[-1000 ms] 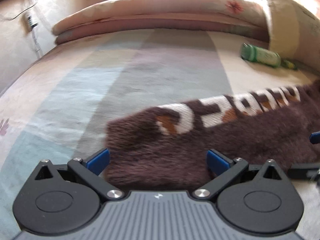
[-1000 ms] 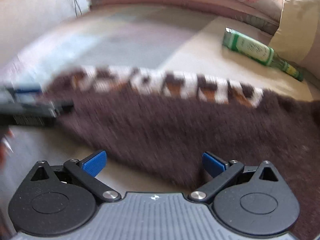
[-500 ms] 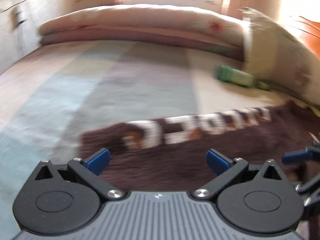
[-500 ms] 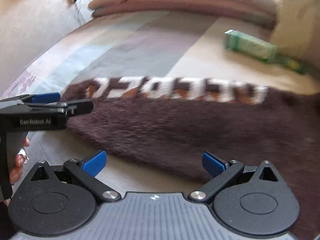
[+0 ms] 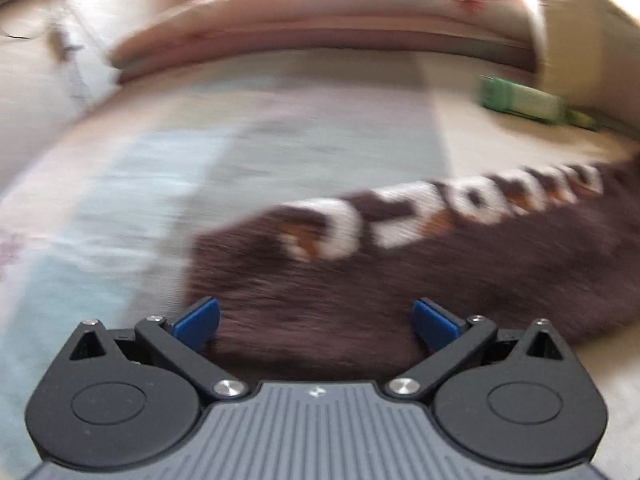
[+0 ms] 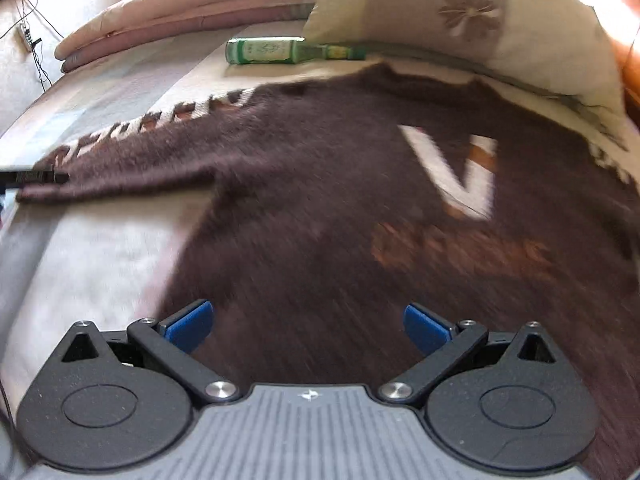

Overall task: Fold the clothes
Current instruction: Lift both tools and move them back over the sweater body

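Left wrist view: left gripper (image 5: 316, 314) gapes over the sleeve (image 5: 360, 280) cuff just ahead (blurred); pinch the cuff edge squarely. Right gripper (image 6: 306, 322) likewise spread above the sweater (image 6: 340, 208).

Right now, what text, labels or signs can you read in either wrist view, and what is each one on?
"V": large white letter on the brown sweater chest.
Orange lettering under the V: too blurred to read.
White lettering along the sleeve: blurred, not readable.
Green bottle label: print too small to read.
Nothing else legible.

Home bedroom: bed (image 6: 100, 248) with folded quilt (image 6: 180, 4), floral pillow (image 6: 460, 20).
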The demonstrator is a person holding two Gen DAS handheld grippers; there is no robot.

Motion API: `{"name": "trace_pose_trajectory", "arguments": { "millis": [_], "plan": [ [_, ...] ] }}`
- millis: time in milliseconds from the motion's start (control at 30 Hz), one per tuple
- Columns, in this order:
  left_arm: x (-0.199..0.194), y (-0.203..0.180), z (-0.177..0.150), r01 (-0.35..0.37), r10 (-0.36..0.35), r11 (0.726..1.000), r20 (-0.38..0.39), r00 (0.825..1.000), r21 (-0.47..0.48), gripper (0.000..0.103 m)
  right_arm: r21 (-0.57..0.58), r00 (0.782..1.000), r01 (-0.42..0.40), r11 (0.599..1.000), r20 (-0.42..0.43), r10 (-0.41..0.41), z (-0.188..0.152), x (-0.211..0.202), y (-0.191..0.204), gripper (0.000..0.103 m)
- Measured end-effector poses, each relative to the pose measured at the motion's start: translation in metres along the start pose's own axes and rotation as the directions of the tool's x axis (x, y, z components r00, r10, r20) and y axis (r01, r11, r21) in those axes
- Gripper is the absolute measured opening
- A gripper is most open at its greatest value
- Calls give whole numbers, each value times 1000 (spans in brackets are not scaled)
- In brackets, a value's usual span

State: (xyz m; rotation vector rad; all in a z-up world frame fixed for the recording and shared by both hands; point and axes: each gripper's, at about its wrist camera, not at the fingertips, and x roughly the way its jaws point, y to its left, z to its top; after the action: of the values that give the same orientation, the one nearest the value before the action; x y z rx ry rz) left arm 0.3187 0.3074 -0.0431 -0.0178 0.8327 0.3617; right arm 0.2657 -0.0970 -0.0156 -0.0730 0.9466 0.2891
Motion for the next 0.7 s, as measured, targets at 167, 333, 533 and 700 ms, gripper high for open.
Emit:
{"name": "trace_pose_trajectory", "arguments": {
  "millis": [167,333,533,700],
  "plan": [
    [-33,-34,9,232,-230,973,87,969,-14,102,-38,1000,25,999,-1,-25,-40,-19,-13,103],
    [-75,-124,11,543,-560,824,82,825,162,102,7,1000,21,1000,-20,-21,-63,-16,-22,103],
    [-113,-239,-24,656,-711,607,-63,700,449,102,21,999,45,999,11,-45,-77,-11,-21,103],
    [-103,-279,-64,601,-663,525,-154,733,603,102,-10,996,26,1000,85,-25,-87,-11,-23,103]
  ]
}}
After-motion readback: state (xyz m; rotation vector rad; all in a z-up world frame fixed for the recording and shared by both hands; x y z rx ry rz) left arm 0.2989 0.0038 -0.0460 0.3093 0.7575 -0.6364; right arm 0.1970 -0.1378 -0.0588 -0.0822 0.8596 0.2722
